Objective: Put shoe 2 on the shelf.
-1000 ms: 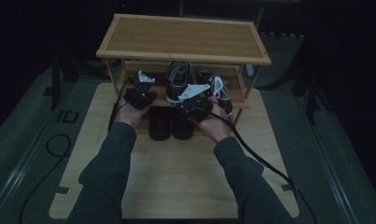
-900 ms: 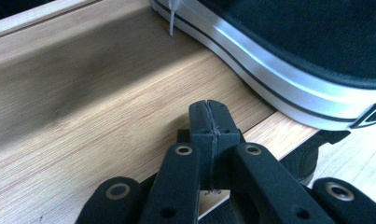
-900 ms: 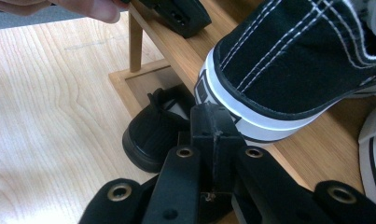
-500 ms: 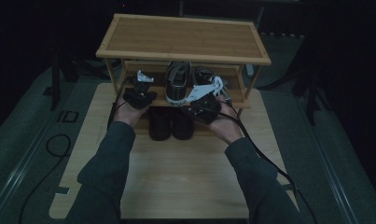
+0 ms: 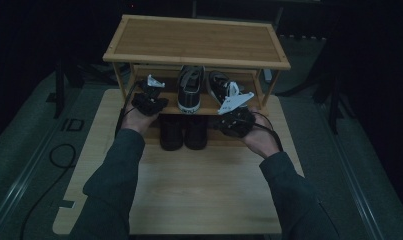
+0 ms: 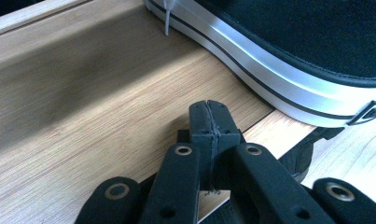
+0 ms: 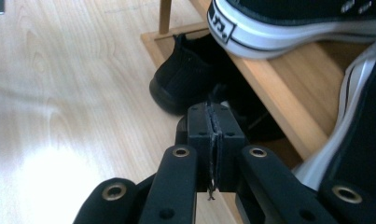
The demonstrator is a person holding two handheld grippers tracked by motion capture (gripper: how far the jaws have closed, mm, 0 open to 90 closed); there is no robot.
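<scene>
My left gripper (image 6: 209,122) has its jaws pressed together on nothing, hovering low over the middle shelf (image 6: 97,98) of the shoe rack (image 5: 196,42). Just ahead and to its right in the left gripper view lies the black sneaker with a white sole (image 6: 288,60), close but not touching the jaws. My right gripper (image 7: 212,128) is likewise closed and empty, sitting at the front edge of the same shelf. Beyond its tips, lower down, I see a plain black shoe (image 7: 185,77) on the bottom level, the heel of the first sneaker above it, and a second sneaker (image 7: 358,140) right beside the gripper on the shelf. From the high view, both grippers (image 5: 150,100) (image 5: 234,120) flank the sneakers, the pair of them standing side by side between my hands. I judge that this is the gap between placing and the next pick or nudge: both sneakers look set on the shelf. The next move probably calls for opening one gripper before approaching a shoe, or else backing both hands off the rack without bumping the soles.
</scene>
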